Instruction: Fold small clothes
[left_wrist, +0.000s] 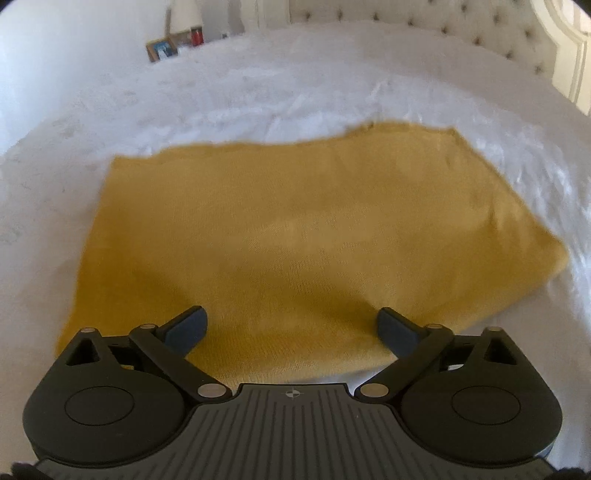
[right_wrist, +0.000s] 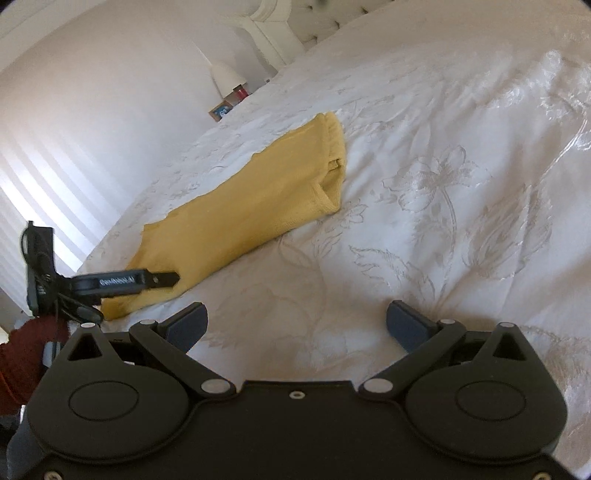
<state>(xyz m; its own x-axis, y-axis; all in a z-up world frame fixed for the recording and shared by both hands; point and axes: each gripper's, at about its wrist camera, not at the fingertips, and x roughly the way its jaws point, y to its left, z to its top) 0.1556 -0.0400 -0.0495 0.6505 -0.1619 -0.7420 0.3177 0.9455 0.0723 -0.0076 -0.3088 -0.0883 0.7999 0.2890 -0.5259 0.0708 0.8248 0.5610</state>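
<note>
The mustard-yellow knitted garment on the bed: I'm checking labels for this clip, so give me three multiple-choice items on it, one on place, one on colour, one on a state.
1. Where does the mustard-yellow knitted garment lie?
A. on the white floral bedspread
B. on a wooden floor
C. in a basket

2. What colour is the small can by the framed picture at the bedside?
A. green
B. red
C. blue

3. How do the left gripper fingers stand?
A. clamped on the garment
B. wide apart above the garment
C. shut on nothing

Key: 1 A, bedspread shows all round it; 2 B, the small can is red; 3 B, bare cloth shows between the fingers.
</note>
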